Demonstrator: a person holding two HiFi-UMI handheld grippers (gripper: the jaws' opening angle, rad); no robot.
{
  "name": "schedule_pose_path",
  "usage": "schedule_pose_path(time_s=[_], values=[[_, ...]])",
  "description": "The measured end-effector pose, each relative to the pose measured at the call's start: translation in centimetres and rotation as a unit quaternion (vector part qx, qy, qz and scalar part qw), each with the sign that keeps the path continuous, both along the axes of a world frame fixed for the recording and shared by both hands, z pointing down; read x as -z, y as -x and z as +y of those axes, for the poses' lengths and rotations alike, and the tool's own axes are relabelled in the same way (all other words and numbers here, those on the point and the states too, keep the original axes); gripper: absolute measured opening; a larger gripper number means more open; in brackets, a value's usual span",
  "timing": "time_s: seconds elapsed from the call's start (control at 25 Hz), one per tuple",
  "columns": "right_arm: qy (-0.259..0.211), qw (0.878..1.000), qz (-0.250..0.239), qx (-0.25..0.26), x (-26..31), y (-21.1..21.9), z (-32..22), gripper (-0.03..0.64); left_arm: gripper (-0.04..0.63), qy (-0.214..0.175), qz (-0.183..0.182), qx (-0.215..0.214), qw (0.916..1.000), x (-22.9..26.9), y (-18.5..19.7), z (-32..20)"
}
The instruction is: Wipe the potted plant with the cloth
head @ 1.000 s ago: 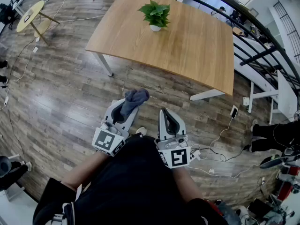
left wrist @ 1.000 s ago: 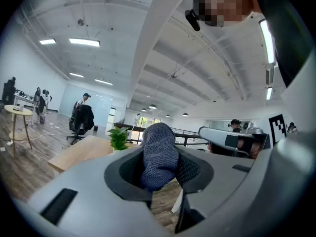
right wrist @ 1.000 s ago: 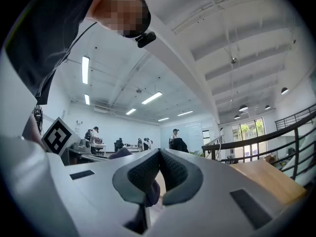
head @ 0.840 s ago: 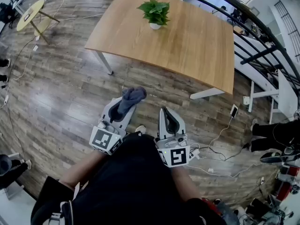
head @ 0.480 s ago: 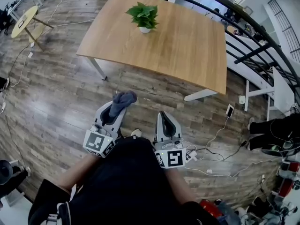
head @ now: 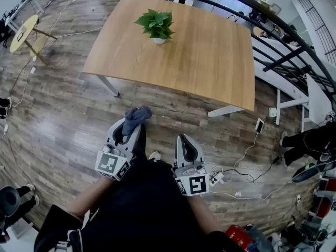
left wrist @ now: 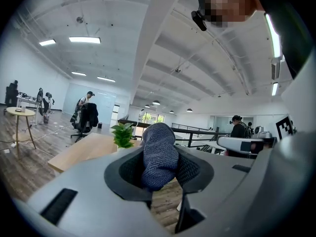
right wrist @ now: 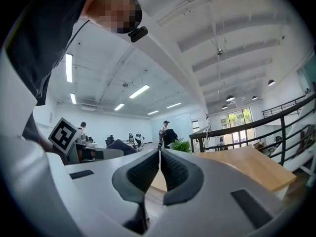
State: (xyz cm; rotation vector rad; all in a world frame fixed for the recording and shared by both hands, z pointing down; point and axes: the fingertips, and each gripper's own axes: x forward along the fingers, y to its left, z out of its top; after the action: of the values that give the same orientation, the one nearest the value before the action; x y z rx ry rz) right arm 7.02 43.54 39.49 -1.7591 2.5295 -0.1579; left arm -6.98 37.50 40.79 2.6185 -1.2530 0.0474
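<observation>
Potted plant (head: pixel 155 25) stands upright near the far-left corner of the table (head: pixel 210 51), long axis vertical and foliage spreading upward, which leaves the leaves open to a wipe from the table's near side. The left gripper (head: pixel 129 129) pinches the cloth (head: pixel 137 114), whose bunched end projects toward the table, apparently to present a free wad, well short of the table's near edge. The right gripper (head: pixel 185 139) is pressed together on nothing, likely reserved for steadying.

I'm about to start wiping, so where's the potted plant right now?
In the head view, the potted plant stands alone on the wooden table, toward its far left corner, well ahead of the left gripper and its gray cloth.
</observation>
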Motion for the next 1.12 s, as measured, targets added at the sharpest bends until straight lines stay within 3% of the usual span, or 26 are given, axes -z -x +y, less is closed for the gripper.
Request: schedule_pose_path(time_s=[0.24,0.36,0.48,0.64,0.76,1.0,1.12], values=[[0.025,1.000,0.002,-0.013,-0.9,-1.4,-5.9,0.020,0.146,0.012,0.001,-0.011,0.9999,-1.6,-0.5,-6.2],[0.019,1.000,-0.003,0.010,-0.5,-2.4,-10.0,0.020,0.146,0.020,0.020,-0.006,0.9996,-1.1,-0.6,-10.1],[0.008,0.999,0.020,0.029,-0.1,-3.0,-14.7,0.020,0.146,0.031,0.027,-0.003,0.9992,-1.4,-0.2,-14.6],[-0.024,0.996,0.063,0.067,1.6,-2.0,-20.0,0.020,0.146,0.019,0.009,-0.024,0.9995,-1.7,-0.5,-20.1],[-0.048,0.996,0.064,0.048,2.7,-1.5,-24.3,0.020,0.146,0.009,0.005,-0.037,0.9992,-2.0,-0.6,-24.4],[-0.017,0.999,0.046,0.016,1.1,-0.3,-31.2,0.020,0.146,0.010,-0.006,-0.058,0.9982,-4.3,0.5,-29.9],[-0.012,0.999,0.045,0.014,0.4,0.0,-34.1,0.020,0.146,0.009,-0.031,-0.093,0.9951,-5.5,-0.2,-31.2]])
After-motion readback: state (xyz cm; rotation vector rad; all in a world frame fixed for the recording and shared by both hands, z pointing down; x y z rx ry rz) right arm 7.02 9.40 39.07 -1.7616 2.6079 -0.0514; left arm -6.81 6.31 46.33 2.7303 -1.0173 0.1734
